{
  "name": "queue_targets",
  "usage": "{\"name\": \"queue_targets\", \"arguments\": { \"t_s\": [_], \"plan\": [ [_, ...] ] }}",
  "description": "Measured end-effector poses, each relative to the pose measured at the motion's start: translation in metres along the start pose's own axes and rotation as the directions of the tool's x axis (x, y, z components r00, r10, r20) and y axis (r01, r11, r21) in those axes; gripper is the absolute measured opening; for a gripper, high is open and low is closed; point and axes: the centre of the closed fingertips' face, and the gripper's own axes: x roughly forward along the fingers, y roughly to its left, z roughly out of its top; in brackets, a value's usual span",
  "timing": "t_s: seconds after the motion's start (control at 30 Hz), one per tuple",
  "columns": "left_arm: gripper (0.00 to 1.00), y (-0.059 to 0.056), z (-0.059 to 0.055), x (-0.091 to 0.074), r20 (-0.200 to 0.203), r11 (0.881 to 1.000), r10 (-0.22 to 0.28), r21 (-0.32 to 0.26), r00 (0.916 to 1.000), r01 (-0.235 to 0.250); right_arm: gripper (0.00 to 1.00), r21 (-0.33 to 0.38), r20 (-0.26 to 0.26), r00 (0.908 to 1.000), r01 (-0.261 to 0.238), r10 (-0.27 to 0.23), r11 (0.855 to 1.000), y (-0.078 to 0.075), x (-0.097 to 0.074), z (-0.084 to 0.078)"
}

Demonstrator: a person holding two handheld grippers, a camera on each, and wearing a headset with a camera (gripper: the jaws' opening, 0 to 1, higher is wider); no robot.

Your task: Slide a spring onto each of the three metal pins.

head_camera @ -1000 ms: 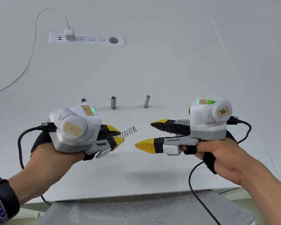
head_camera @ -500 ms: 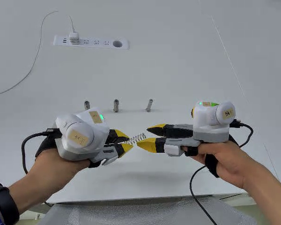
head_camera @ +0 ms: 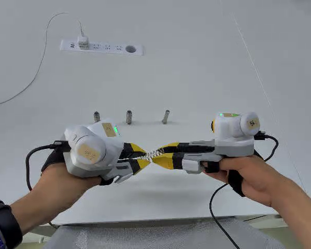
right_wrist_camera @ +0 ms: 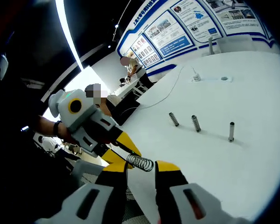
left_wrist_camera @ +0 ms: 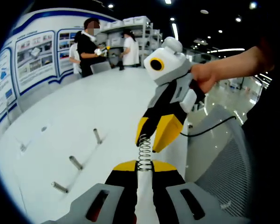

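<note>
Holding a light, probably buckle-prone spring (head_camera: 154,152) on the near side of the pins (head_camera: 128,116), left gripper (head_camera: 146,156) fingers clamp one end while right gripper (head_camera: 156,154) fingers, nearly closed, bracket the other, likely the safest holds, though its grip is unclear.

White bench (head_camera: 207,67), long, matte. White power strip (head_camera: 101,47) near far edge, plug in, thin cable (head_camera: 40,57) trailing off left. Grey mesh (head_camera: 160,233) below near edge, perhaps chair back. Hall beyond: dark ceiling (left_wrist_camera: 214,28), small spot lights (left_wrist_camera: 111,6), one long bright strip (right_wrist_camera: 65,32). Curved poster wall (right_wrist_camera: 196,23), blue trim top and bottom. Shelving (left_wrist_camera: 140,25) at back, stacked with pale boxes. People (left_wrist_camera: 88,46) standing by it. Glossy pale floor (left_wrist_camera: 224,95) past bench end, catching reflections.
</note>
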Motion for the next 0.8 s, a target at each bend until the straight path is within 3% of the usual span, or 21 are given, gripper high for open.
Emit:
{"name": "queue_targets", "arguments": {
  "t_s": [0.43,0.6,0.8],
  "plan": [
    [0.10,-0.010,0.000,-0.001,-0.017,0.996,-0.072,0.058,0.9973,0.073,0.13,-0.021,-0.051,0.9968,-0.062,0.061,0.998,0.013,-0.004,0.003],
    [0.10,-0.011,0.003,0.000,-0.011,0.994,-0.092,0.061,0.9957,0.092,0.12,-0.067,-0.094,0.9938,-0.066,0.060,0.996,0.018,-0.006,0.006],
    [0.10,-0.012,0.013,0.002,0.006,0.993,-0.108,0.055,0.9941,0.108,0.12,-0.181,-0.162,0.9863,-0.059,0.029,0.982,0.023,-0.011,0.016]
  ]
}}
